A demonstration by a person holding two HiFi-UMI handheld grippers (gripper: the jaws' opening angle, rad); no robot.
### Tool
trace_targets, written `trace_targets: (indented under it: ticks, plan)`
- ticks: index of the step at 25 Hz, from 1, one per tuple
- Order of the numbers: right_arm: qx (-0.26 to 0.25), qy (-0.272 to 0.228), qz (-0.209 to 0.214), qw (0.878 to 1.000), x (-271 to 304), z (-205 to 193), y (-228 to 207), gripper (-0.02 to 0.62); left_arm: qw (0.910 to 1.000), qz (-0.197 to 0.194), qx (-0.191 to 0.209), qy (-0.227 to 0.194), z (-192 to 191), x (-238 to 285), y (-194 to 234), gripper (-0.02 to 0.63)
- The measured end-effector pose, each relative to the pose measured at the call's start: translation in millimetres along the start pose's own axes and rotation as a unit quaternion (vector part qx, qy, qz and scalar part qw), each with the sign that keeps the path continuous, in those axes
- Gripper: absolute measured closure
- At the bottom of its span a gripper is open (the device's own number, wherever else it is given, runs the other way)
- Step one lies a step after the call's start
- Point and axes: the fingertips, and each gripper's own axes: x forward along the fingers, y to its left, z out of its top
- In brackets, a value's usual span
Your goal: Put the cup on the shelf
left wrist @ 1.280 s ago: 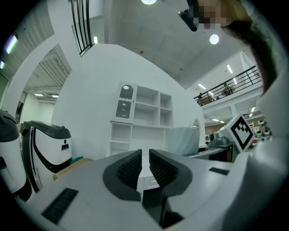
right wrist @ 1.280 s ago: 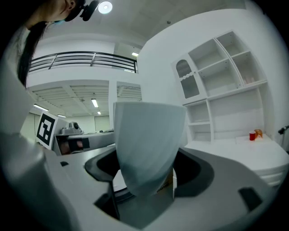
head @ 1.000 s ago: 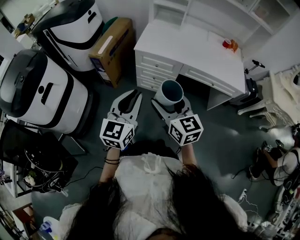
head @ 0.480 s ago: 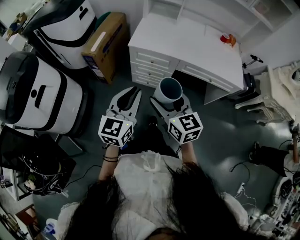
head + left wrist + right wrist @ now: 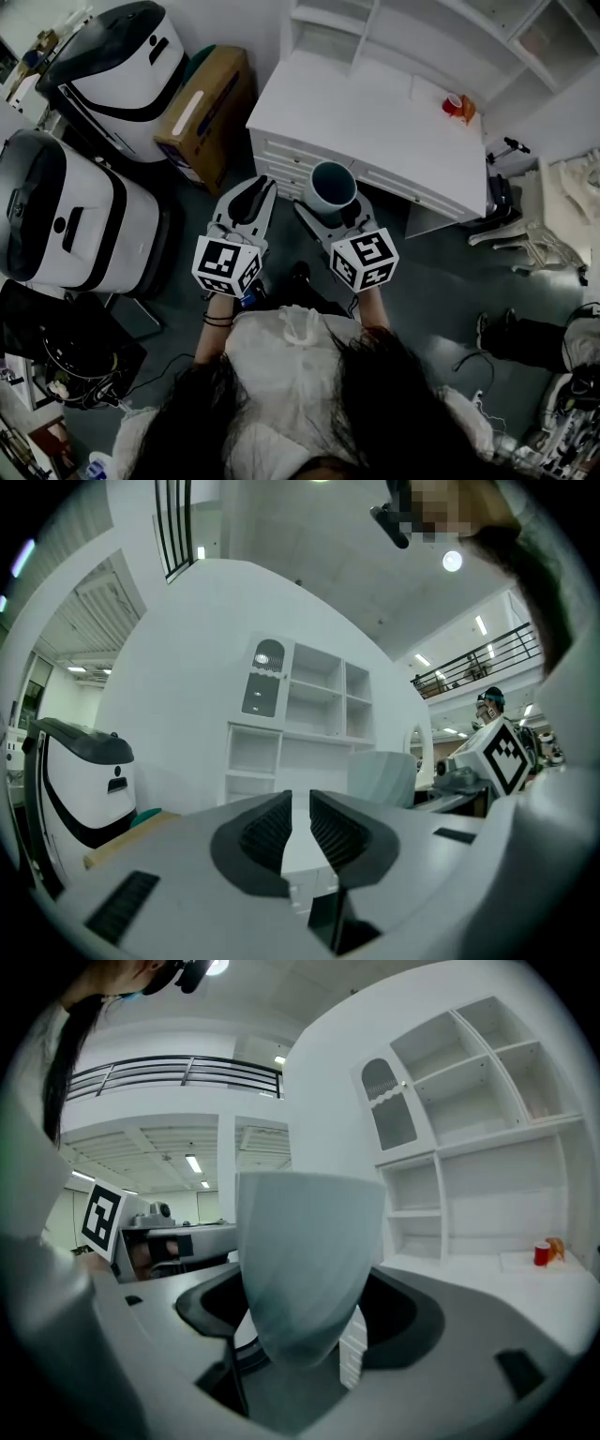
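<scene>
A pale cup with a dark teal inside [image 5: 333,185] is held upright in my right gripper [image 5: 336,202], whose jaws are shut on its sides; it fills the middle of the right gripper view, cup [image 5: 305,1269]. It hangs over the front edge of a white desk [image 5: 375,122]. The white shelf unit [image 5: 441,37] rises behind the desk, and its open compartments [image 5: 469,1101] show at the upper right. My left gripper [image 5: 246,202] is beside the cup, its jaws nearly closed with nothing between them [image 5: 298,829]; the shelf unit [image 5: 300,714] stands ahead of it.
A small red object [image 5: 454,103] sits at the desk's far right. A cardboard box [image 5: 202,103] leans left of the desk drawers [image 5: 281,159]. Two large white and black machines [image 5: 66,216] stand on the left. A chair [image 5: 525,234] and cables lie on the right.
Both grippers and the cup have moved forward toward the desk; the cup now overlaps the desk's front edge. The grips have not changed.
</scene>
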Motion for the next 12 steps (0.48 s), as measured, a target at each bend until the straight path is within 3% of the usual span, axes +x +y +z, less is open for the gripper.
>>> trace_targets:
  ticks: [12]
  plan:
    - [0.0,-0.008,0.018,1.0,66,32,-97,0.238,1.0,0.003,0.004,0.005,9,123,31,0.551]
